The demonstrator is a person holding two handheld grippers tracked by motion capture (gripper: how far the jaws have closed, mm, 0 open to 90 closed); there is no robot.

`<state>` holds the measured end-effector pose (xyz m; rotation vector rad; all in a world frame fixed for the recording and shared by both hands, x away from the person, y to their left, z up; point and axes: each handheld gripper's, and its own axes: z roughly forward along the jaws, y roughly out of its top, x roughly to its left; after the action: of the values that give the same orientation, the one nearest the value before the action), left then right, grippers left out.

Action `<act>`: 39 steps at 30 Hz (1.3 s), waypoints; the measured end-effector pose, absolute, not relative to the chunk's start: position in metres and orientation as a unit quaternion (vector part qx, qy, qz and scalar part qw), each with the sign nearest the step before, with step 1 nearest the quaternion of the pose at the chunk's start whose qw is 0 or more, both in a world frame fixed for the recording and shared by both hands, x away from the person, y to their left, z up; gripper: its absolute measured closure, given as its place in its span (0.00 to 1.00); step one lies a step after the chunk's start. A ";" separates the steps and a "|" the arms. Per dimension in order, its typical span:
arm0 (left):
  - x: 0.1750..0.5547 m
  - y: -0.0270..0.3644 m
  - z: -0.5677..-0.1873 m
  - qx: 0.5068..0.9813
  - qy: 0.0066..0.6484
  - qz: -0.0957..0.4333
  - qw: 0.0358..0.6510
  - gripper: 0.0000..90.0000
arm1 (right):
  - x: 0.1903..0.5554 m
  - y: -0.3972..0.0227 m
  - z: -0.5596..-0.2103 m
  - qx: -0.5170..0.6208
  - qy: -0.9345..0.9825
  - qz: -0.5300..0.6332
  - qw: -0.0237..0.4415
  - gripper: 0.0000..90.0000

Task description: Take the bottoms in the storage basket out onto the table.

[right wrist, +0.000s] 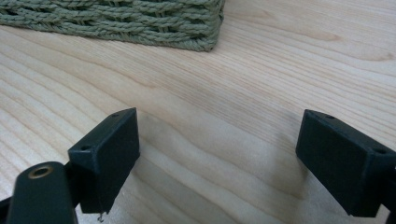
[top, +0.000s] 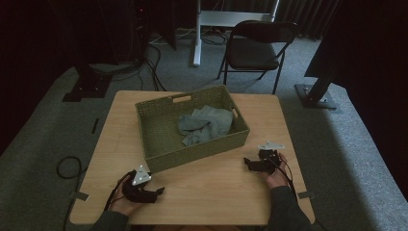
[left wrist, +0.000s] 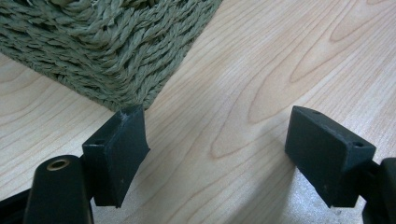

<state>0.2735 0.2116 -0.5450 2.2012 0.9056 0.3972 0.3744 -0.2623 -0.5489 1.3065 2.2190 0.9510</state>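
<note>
**Both grippers resting open on the desk beside the woven basket**

A dim room with grey carpet is surrounding a light wooden desk [top: 202, 187], and a dark folding chair [top: 257, 48] is standing behind it near a white post. On the desk a green woven basket [top: 159, 139] is sitting, turned slightly askew, and a crumpled grey-green cloth [top: 204, 125] is lying inside it toward its right half.

The left gripper [top: 156, 191] is lying low on the desk at the near left, just in front of the basket's near left corner, a hand [top: 122, 202] holding it from behind. In the left gripper view its black fingers [left wrist: 116, 158] are standing wide apart with only bare wood grain between them, gripping nothing, and the basket's corner [left wrist: 116, 70] is sitting just beyond the left finger.

The right gripper [top: 248, 162] is resting at the near right, just beside the basket's near right corner, pointing left toward it. In the right gripper view its fingers [right wrist: 107, 158] are likewise spreading wide over bare desk, holding nothing, with the basket's wall [right wrist: 140, 23] lying a little way ahead.
</note>
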 end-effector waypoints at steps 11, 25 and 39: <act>0.273 0.210 -0.542 0.858 0.348 0.148 0.346 0.24 | 0.368 -0.263 -0.548 0.456 0.800 0.339 0.190 0.15; 0.273 0.207 -0.538 0.865 0.351 0.142 0.330 0.30 | 0.354 -0.262 -0.548 0.451 0.804 0.339 0.187 0.16; 0.262 0.193 -0.508 0.863 0.325 0.155 0.354 0.43 | 0.350 -0.263 -0.549 0.452 0.801 0.344 0.191 0.16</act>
<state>0.2624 0.1930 -0.5083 2.2318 0.8399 0.4007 0.3504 -0.2628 -0.5490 1.2688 2.2484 0.9658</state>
